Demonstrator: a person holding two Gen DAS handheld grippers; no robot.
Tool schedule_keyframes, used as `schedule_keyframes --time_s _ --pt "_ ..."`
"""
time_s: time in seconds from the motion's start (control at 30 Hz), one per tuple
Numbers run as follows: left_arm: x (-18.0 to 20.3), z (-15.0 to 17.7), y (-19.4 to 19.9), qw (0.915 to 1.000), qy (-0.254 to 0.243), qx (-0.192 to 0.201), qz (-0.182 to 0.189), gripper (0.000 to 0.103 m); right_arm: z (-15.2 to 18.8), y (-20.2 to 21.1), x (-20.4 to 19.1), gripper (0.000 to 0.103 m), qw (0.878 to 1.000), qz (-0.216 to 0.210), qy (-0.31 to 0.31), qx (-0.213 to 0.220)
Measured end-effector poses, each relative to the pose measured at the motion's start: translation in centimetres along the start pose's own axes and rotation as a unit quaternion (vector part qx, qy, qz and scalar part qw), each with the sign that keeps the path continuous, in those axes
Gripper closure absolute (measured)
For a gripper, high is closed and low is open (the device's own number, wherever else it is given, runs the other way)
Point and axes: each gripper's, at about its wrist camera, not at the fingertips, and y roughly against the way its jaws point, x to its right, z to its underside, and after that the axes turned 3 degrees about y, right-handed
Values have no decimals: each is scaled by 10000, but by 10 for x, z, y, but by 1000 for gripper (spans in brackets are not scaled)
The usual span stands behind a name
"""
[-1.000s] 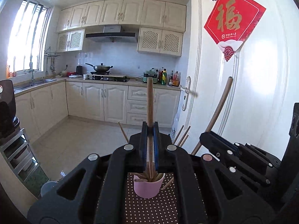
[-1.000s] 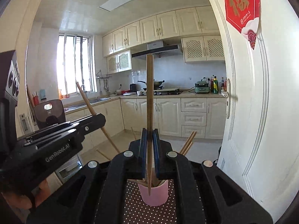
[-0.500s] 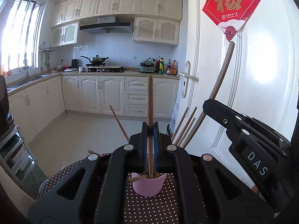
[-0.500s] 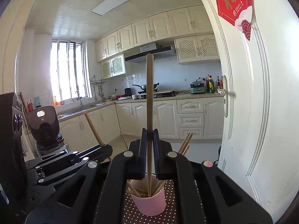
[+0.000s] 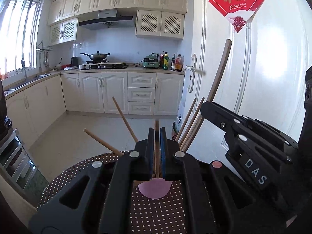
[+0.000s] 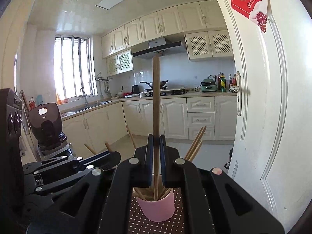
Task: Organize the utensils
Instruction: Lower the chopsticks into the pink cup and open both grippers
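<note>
A pink cup (image 6: 157, 207) already bristling with wooden chopsticks stands on the polka-dot tabletop (image 6: 156, 227), directly under both tools. The right tool (image 6: 155, 142) is clamped narrow on one upright chopstick (image 6: 156, 101), whose lower tip dips inside the cup's mouth while most of its length rises above the jaws. The left tool (image 5: 157, 136), likewise pinched nearly closed, holds a second chopstick (image 5: 156, 150) set much lower, only a short stub showing above its pads and the rest running down toward the cup's rim (image 5: 155, 190).

To finish the step cleanly, each stick wants to stay vertical and go down into a gap between the leaning sticks (image 6: 195, 144) rather than onto them; the cup looks light, so a sideways nudge could tip it. Releasing one tool at a time, only once its tip appears seated near the bottom, would seem the safer order, and the jaws should then lift straight up to avoid snagging the neighbours.

Beyond the tabletop, a cream-cabinet kitchen with a wok (image 5: 95, 55) on the stove fills the background, and a red paper decoration (image 5: 240, 3) hangs on the white door.
</note>
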Motion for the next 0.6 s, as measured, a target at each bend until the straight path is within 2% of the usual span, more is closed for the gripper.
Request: schedule_keyframes --time_s 0.6 --pt "-12 0 17 9999 155 14 43 96 13 -13 -2 98 9992 -56 1 -403"
